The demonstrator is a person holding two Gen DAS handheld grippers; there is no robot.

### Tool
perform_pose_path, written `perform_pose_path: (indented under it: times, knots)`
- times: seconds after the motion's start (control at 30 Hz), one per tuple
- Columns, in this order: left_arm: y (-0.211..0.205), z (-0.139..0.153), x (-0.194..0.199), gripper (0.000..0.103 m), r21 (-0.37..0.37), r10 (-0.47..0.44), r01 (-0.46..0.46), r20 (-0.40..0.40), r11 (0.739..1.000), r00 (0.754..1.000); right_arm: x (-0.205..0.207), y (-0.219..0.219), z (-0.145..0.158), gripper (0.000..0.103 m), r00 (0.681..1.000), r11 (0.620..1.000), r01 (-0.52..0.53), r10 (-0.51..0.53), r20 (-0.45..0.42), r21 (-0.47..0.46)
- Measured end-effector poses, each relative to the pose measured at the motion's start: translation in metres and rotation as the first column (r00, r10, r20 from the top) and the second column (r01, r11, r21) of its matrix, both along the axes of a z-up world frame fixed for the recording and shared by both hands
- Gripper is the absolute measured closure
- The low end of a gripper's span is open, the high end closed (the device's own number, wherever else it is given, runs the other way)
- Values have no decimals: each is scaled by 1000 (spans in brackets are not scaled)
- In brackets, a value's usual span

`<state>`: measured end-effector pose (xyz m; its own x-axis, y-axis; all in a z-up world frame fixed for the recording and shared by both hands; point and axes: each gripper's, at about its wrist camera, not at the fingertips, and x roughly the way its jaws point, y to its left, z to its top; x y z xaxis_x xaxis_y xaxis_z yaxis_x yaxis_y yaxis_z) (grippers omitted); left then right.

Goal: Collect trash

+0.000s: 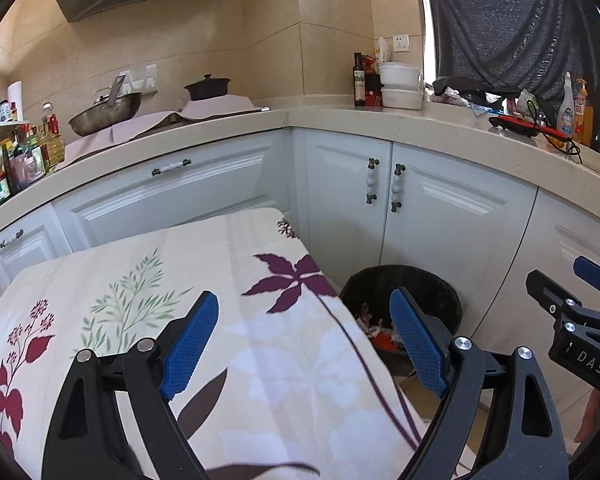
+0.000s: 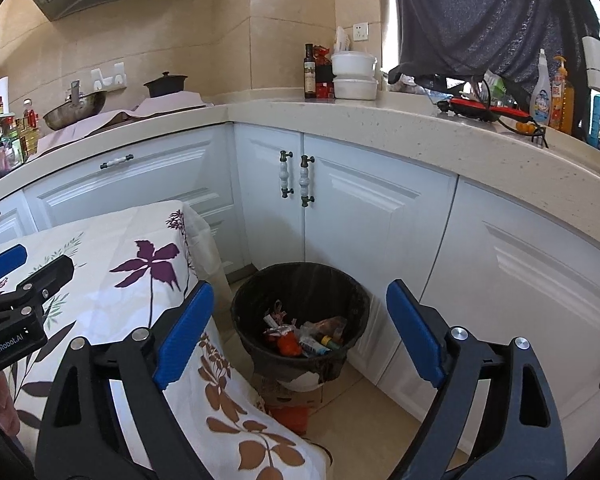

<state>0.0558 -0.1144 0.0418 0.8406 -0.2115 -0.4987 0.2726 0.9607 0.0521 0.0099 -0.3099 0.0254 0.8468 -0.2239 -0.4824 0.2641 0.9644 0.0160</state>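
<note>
Trash [image 2: 300, 334] (wrappers, bottle) inside black bin [image 2: 240, 312]; left tool [image 1: 304, 344], right tool [image 2: 300, 332] agape, empty.

Tablecloth [image 2: 100, 280]: cream, floral print, with purple leaf at 12 o'clock and brown leaves at 6. Bin [image 2: 300, 312]: black liner, red/orange wrappers inside. Cabinets [image 2: 380, 240]: white. Counter [image 2: 380, 128]: beige speckled. Hand-held gripper pads [image 2: 184, 336]: blue, frames black. Wall tiles tan.

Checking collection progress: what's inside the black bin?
The black-lined round trash bin holds crumpled wrappers, something orange-red and a small tube-like item. Anything beneath that pile is hidden.
</note>
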Motion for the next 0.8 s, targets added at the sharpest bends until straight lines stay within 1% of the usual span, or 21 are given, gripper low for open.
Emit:
perform_pose_path:
  times: [0.23, 0.37, 0.8]
  knots:
    - [12, 6, -18, 18, -7, 12, -12, 24, 1000, 1000, -15, 9, 7, 17, 1000, 1000, -8, 8, 16, -16]
    - [19, 13, -23, 18, -26, 23, -22, 35, 999, 999, -21, 13, 12, 17, 1000, 1000, -7, 8, 24, -27]
    - [30, 20, -35, 18, -42, 30, -27, 54, 999, 998, -36, 18, 26, 16, 998, 999, -2, 5, 66, -46]
